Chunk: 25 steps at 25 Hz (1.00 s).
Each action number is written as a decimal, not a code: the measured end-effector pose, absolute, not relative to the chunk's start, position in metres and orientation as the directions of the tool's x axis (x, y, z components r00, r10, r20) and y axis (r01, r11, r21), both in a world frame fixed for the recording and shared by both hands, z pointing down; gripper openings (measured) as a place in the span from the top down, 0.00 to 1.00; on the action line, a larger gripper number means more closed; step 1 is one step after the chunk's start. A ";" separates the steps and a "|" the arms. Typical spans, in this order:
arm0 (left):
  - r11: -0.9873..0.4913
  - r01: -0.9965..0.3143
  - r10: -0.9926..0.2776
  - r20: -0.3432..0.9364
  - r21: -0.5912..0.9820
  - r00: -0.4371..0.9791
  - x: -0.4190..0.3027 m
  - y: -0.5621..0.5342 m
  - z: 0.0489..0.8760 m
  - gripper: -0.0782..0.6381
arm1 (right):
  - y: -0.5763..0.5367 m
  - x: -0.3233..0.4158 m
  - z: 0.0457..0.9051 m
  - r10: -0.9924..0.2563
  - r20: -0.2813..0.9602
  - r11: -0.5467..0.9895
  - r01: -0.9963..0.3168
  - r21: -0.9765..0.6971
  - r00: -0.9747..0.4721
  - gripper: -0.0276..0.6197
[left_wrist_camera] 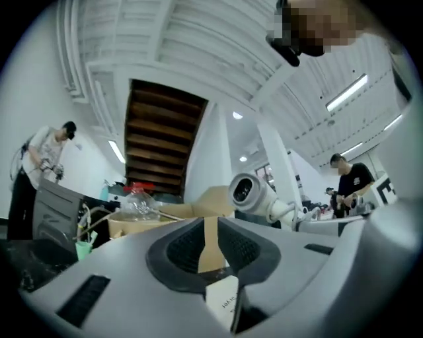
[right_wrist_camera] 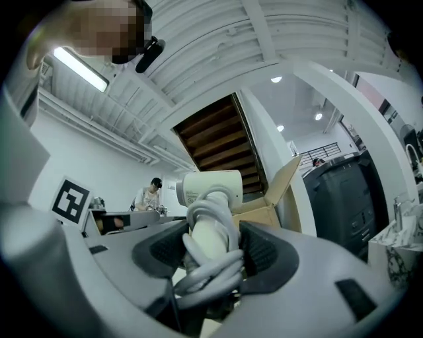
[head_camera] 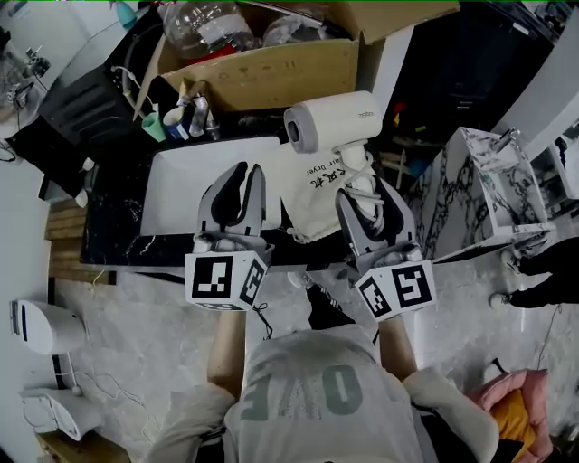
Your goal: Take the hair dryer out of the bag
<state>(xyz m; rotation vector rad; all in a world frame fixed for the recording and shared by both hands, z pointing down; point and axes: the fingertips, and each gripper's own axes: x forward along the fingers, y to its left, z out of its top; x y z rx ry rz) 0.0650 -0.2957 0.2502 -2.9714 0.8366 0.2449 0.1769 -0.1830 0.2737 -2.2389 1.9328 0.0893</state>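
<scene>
My right gripper (head_camera: 366,192) (right_wrist_camera: 213,247) is shut on the handle of the white hair dryer (head_camera: 330,122) (right_wrist_camera: 205,188), over the grey cord wound around it. The dryer is held up in the air, its barrel above the jaws. The cream drawstring bag (head_camera: 312,190) with printed lettering lies limp on the table below it. My left gripper (head_camera: 244,176) (left_wrist_camera: 210,241) hovers to the left of the bag. Its jaws stand a narrow gap apart with nothing pinched between the pads. In the left gripper view the dryer (left_wrist_camera: 251,191) shows to the right and a corner of the bag (left_wrist_camera: 223,297) shows below the gap.
An open cardboard box (head_camera: 271,68) holding a clear plastic bottle (head_camera: 204,27) stands at the back of the black table (head_camera: 118,208). A white tray (head_camera: 194,181) lies left of the bag, with cups and tubes (head_camera: 181,118) behind it. A marble-patterned box (head_camera: 470,185) stands at the right.
</scene>
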 end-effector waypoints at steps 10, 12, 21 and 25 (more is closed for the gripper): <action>-0.613 -0.790 -0.761 -0.277 0.009 0.587 -0.062 -0.276 0.257 0.83 | -0.192 0.111 0.278 -0.981 -0.189 -0.016 -0.997 -0.070 0.029 0.57; -0.593 -0.805 -0.780 -0.264 0.023 0.567 -0.076 -0.270 0.264 0.83 | -0.190 0.103 0.283 -0.983 -0.184 0.008 -0.995 -0.104 0.011 0.57; -0.541 -0.841 -0.805 -0.280 -0.014 0.522 -0.109 -0.254 0.260 0.84 | -0.180 0.082 0.292 -0.984 -0.176 0.036 -0.988 -0.149 -0.009 0.57; -0.534 -0.846 -0.811 -0.276 -0.016 0.517 -0.116 -0.255 0.260 0.84 | -0.183 0.080 0.291 -0.985 -0.170 0.037 -0.989 -0.146 -0.012 0.57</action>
